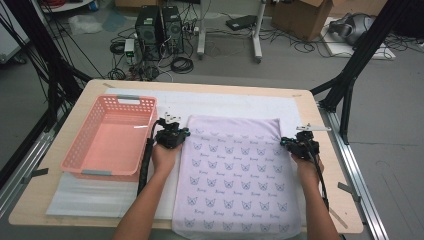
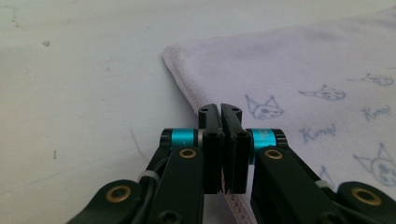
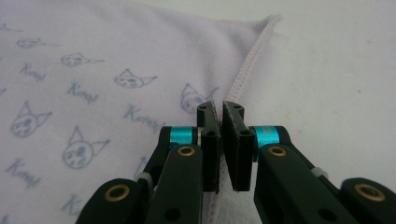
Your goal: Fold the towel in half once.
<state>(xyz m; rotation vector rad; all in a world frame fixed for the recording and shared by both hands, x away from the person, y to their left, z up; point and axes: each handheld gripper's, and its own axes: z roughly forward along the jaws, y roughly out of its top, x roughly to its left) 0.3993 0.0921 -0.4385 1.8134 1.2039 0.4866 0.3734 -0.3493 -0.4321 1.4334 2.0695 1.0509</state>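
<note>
A pale lilac towel (image 1: 235, 175) printed with small cat faces lies flat on the table, its near end hanging over the front edge. My left gripper (image 1: 173, 134) sits at the towel's left edge near the far corner. In the left gripper view, that gripper (image 2: 220, 109) is shut on the stitched hem of the towel (image 2: 303, 70). My right gripper (image 1: 299, 145) sits at the towel's right edge. Its own view shows it (image 3: 219, 107) shut on the hem just below the far right corner of the towel (image 3: 116, 46).
An empty pink plastic basket (image 1: 80, 145) stands at the left, close beside my left hand. A white mat (image 1: 225, 102) covers much of the wooden table (image 1: 45, 195). Black frame posts rise at both far sides; cables and computers lie on the floor beyond.
</note>
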